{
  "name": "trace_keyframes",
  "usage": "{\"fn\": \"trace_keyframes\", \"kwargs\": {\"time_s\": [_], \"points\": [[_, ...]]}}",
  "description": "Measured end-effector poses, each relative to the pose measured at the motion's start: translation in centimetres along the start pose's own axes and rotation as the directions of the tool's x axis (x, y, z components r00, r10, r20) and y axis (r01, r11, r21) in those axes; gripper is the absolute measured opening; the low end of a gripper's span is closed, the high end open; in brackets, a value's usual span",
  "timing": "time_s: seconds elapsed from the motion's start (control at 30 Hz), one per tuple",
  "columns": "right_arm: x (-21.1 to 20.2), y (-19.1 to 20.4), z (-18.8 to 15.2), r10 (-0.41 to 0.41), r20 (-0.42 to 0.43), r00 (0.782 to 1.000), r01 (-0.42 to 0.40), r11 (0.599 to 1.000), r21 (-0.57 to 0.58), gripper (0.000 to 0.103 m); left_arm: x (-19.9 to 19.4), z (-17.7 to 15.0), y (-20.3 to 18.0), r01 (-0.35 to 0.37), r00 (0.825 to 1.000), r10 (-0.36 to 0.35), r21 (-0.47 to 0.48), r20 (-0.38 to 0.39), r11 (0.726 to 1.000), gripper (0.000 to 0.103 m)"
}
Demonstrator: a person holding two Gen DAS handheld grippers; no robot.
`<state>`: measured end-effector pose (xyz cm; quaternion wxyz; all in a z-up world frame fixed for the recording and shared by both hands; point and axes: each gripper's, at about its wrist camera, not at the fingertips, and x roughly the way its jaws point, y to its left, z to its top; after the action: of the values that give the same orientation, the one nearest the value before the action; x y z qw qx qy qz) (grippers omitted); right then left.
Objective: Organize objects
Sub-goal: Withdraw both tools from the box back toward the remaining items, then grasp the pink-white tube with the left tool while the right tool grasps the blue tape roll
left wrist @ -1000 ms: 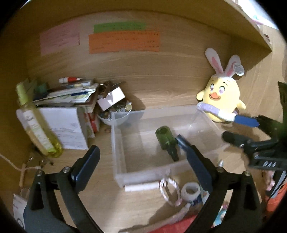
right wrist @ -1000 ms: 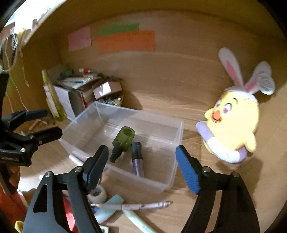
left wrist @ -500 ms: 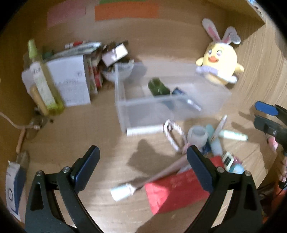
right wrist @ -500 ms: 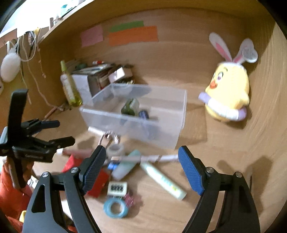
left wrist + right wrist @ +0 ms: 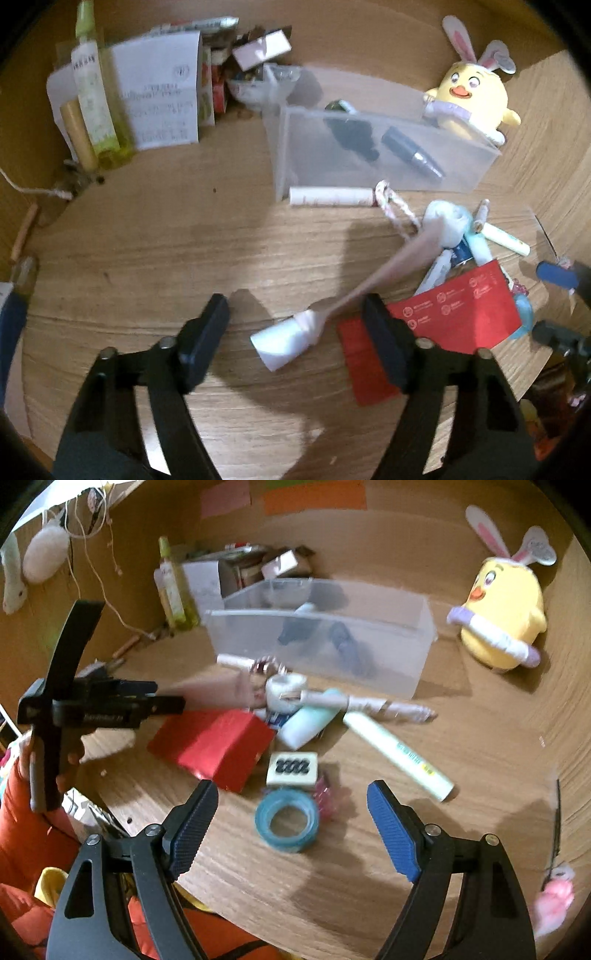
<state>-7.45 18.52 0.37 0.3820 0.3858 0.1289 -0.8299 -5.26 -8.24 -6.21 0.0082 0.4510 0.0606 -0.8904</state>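
My left gripper [image 5: 295, 334] hangs low over the wooden desk, its jaws closing. A pink tube with a white cap [image 5: 286, 341] lies between the pads, which do not touch it. My right gripper [image 5: 293, 829] stands open around a blue tape roll [image 5: 286, 819] lying flat on the desk, without contact. Behind the clutter is a clear plastic bin [image 5: 325, 177] holding a dark green bottle [image 5: 351, 131] and a dark tube [image 5: 412, 151]. The left gripper [image 5: 162, 701] also shows in the right wrist view, beside a red box [image 5: 214, 746].
Loose items lie before the bin: a white tape roll [image 5: 286, 686], a mint tube [image 5: 310, 722], a pale green pen [image 5: 399, 757], a white block with black marks [image 5: 291, 768]. A yellow plush chick [image 5: 469, 99] sits at right. Papers and a green bottle [image 5: 94, 103] stand at left.
Both grippers have pulled back from the bin and sunk toward the clutter in front of it. The left jaws have narrowed around the pink tube; the blue tape roll now lies between the right jaws.
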Motion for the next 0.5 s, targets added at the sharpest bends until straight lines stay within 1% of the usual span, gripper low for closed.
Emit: {"fn": "trace_keyframes", "kwargs": {"time_s": [0.07, 0.1, 0.13, 0.17, 0.23, 0.3, 0.37, 0.4, 0.47, 0.5], "points": [[0.6, 0.0, -0.3, 0.003, -0.017, 1.0, -0.003, 1.0, 0.004, 0.081, -0.1, -0.1, 0.0, -0.002, 1.0, 0.002, 0.003, 0.011, 1.0, 0.069], [0.8, 0.0, -0.4, 0.0, -0.021, 1.0, 0.0, 1.0, 0.008, 0.081, -0.2, -0.2, 0.0, 0.002, 1.0, -0.002, 0.003, 0.015, 1.0, 0.063], [0.9, 0.0, -0.5, -0.003, -0.023, 1.0, 0.003, 1.0, 0.01, 0.081, -0.3, -0.2, 0.0, 0.012, 1.0, -0.012, 0.007, 0.018, 1.0, 0.054], [1.0, 0.0, -0.6, -0.003, -0.023, 1.0, 0.003, 1.0, 0.013, 0.08, -0.3, -0.2, 0.0, 0.009, 1.0, -0.009, 0.01, 0.021, 1.0, 0.051], [1.0, 0.0, -0.7, -0.002, -0.024, 1.0, 0.003, 1.0, 0.014, 0.078, -0.4, -0.4, 0.0, 0.001, 1.0, -0.001, 0.014, 0.027, 1.0, 0.04], [1.0, 0.0, -1.0, -0.005, -0.023, 1.0, 0.005, 1.0, 0.014, 0.071, -0.5, -0.5, 0.1, 0.004, 0.999, -0.004, 0.011, 0.033, 1.0, 0.037], [0.9, -0.1, -1.2, 0.003, -0.032, 0.999, -0.002, 1.0, 0.017, 0.059, -0.7, -0.8, 0.3, 0.01, 0.999, -0.01, -0.001, 0.038, 1.0, 0.037], [0.9, -0.1, -1.3, 0.004, -0.036, 0.999, -0.004, 1.0, 0.019, 0.056, -0.8, -1.0, 0.3, 0.012, 0.999, -0.012, -0.004, 0.039, 1.0, 0.036], [1.0, -0.3, -1.4, 0.005, -0.044, 0.999, -0.004, 1.0, 0.022, 0.046, -1.1, -1.3, 0.4, 0.013, 0.999, -0.013, -0.012, 0.042, 1.0, 0.035], [0.9, -0.3, -1.5, 0.005, -0.047, 0.999, -0.003, 1.0, 0.023, 0.044, -1.3, -1.5, 0.4, 0.012, 0.999, -0.012, -0.015, 0.043, 1.0, 0.035]]}}
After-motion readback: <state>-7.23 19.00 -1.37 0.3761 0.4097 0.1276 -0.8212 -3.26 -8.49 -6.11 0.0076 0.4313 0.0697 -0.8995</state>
